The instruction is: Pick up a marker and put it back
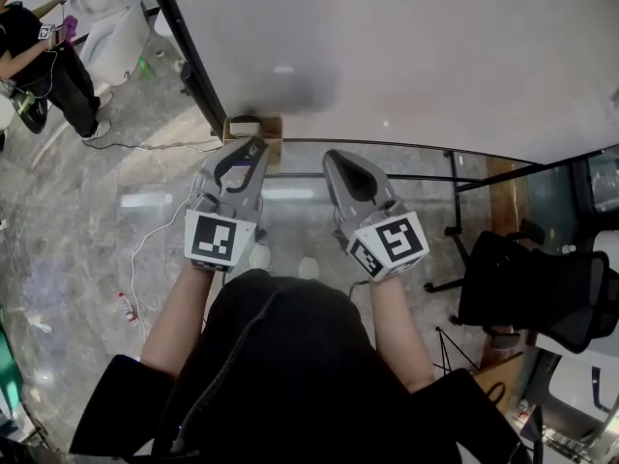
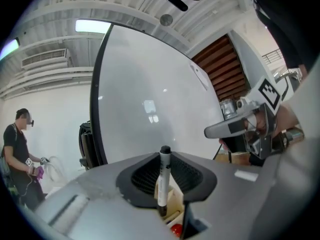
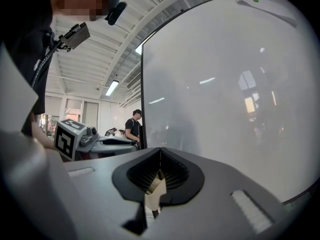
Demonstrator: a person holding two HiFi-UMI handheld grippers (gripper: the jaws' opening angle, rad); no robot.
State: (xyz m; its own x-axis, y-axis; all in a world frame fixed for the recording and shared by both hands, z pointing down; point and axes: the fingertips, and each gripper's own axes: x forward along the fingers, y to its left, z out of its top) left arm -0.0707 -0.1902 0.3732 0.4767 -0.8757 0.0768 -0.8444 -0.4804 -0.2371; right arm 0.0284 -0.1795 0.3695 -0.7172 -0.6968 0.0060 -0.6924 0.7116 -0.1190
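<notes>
Left gripper view, jaws: the left gripper (image 2: 164, 157) has its jaws a little apart and clamped on the marker (image 2: 162, 181), one pad on each side.
Left gripper view, marker: upright, with a white barrel and a black cap on top. Its lower end is over the open cardboard box (image 2: 176, 204), where something red (image 2: 176, 230) shows.
Left gripper view, surroundings: the whiteboard (image 2: 150, 104) is straight ahead, the right gripper (image 2: 210, 131) is on the right, and a person (image 2: 17, 154) stands far left.
Right gripper view, jaws: the tips are together with nothing held. I see cardboard through the gap below them.
Head view, grippers: both are side by side at the whiteboard's near edge, the left one's jaws at the box, the right one's just to the right of it.
Head view, marker: I can't make it out here; only the left gripper view shows it.
</notes>
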